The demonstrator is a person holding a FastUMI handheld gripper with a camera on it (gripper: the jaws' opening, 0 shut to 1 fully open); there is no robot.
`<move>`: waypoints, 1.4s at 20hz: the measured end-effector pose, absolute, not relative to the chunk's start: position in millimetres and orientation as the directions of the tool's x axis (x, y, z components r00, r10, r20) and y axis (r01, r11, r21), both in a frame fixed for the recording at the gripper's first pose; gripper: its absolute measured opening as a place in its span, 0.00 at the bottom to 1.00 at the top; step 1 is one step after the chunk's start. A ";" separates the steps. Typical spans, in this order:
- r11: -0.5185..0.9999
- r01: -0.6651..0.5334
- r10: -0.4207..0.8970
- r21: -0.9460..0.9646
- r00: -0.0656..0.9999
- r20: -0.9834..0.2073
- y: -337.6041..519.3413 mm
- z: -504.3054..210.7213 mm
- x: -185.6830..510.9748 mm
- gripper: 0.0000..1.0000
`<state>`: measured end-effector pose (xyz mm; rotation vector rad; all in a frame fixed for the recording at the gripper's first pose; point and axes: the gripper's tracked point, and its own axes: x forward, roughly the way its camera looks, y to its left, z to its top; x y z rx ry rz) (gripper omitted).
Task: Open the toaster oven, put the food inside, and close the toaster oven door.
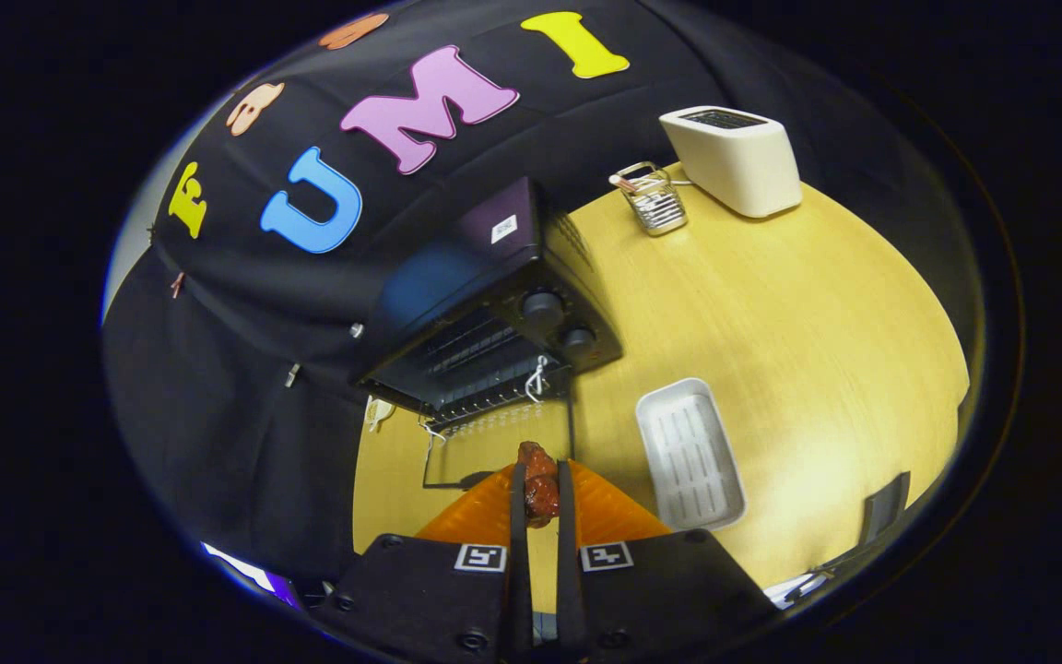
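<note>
My gripper (540,484) is shut on a reddish-brown piece of food (539,481), which sticks out past the fingertips. Just ahead of the fingers stands the black toaster oven (494,304) with its glass door (499,447) folded down flat toward me. The oven's dark inside and its wire rack (480,355) show behind the open door. Two round knobs (542,307) sit on the oven's right side. The food hangs over the lowered door, a little short of the oven's mouth.
A white ridged tray (690,456) lies on the wooden table (771,304) to the right of the fingers. Farther back stand a small wire rack (655,198) and a white toaster (734,157). A dark flat thing (881,516) lies at the table's right edge.
</note>
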<state>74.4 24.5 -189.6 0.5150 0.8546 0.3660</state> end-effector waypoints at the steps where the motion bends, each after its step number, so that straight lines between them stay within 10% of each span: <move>1: 0.814 -0.110 0.504 0.570 0.621 -0.600 35.9 -186.7 79.9 0.14; 28: 0.739 -0.105 0.370 0.665 0.888 -0.272 186.6 -237.8 208.5 0.17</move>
